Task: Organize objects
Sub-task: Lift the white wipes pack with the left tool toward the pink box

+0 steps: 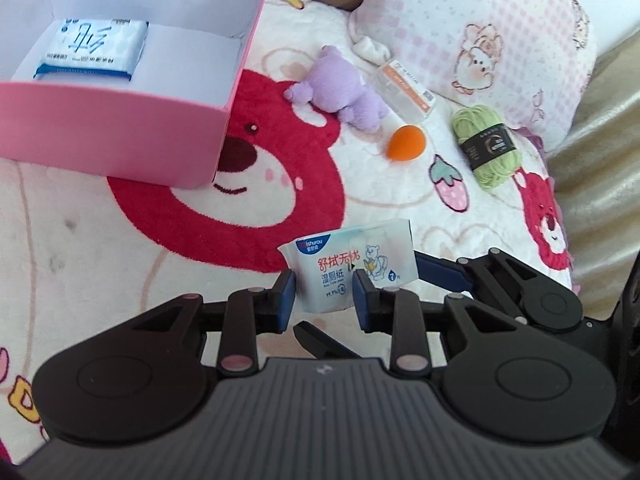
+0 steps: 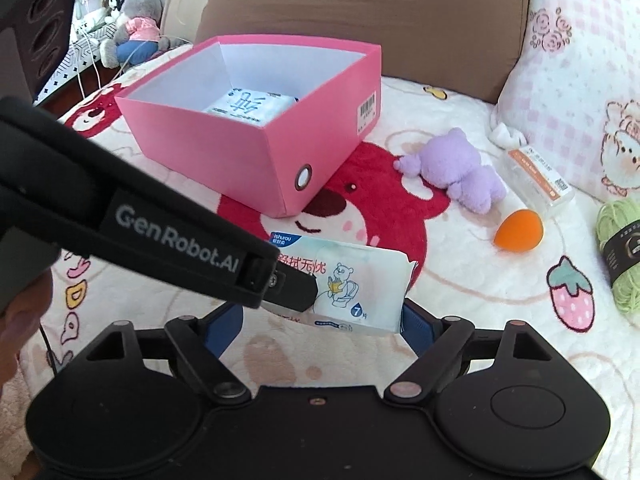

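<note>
So the left tool (image 1: pixel 322 298) has its blue pads clamped on a small pack of wet wipes (image 1: pixel 352 266), white with a blue logo, red lettering and a little cartoon bear on it. The pack is lifted clear of the bed blanket (image 1: pixel 120 240), hanging between the pads near its lower edge.

The right tool (image 2: pixel 320 320) is spread wide. In the right wrist view the wipes pack (image 2: pixel 352 286) sits between its blue pads, and the right-hand pad looks like it's at the pack's edge, but I can't tell if it actually touches. The left pad is clearly apart from it. So it's not gripping anything.

Up and to the left there's a pink cardboard box (image 1: pixel 120 120) with a white inside, open on top, resting on the blanket over the big red bear print. One blue-and-white tissue pack (image 1: pixel 94 50) lies flat on its floor.

Loose stuff to the right of the box: a purple plush bear (image 1: pixel 340 88) lying on its side, a clear plastic case with an orange label (image 1: pixel 406 90) just beside it, an orange makeup sponge (image 1: pixel 404 142) a bit nearer, and a green yarn ball (image 1: pixel 486 144) with a black band further right. A pink checked pillow (image 1: pixel 480 28) sits behind all that.
</note>
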`<control>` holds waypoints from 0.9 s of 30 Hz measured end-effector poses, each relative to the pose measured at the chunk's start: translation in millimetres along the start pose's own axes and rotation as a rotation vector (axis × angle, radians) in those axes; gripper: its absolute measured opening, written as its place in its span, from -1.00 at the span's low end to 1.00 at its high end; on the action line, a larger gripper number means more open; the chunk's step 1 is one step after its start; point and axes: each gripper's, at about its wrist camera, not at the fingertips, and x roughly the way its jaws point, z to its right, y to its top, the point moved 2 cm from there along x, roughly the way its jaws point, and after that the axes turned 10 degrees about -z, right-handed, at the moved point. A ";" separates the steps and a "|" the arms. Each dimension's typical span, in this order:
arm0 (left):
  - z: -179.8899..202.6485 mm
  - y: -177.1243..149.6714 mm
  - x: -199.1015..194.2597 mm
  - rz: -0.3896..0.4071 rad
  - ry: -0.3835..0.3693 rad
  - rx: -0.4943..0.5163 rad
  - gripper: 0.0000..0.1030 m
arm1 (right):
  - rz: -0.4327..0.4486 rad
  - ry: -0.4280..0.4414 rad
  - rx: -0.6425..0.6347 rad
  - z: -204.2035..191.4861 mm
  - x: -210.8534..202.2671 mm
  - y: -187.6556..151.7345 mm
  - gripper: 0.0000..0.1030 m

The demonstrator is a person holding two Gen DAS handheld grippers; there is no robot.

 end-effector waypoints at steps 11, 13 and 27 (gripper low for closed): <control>11.2 -4.0 -39.2 0.029 0.049 0.073 -0.45 | 0.012 -0.022 -0.037 -8.5 -32.5 5.3 0.23; 12.8 -5.2 -45.5 0.035 0.059 0.083 -0.44 | 0.022 -0.023 -0.059 -12.9 -38.9 6.8 0.23; 3.3 -2.9 -84.9 0.027 0.078 0.138 -0.40 | 0.061 -0.037 -0.164 -42.1 -71.9 26.2 0.15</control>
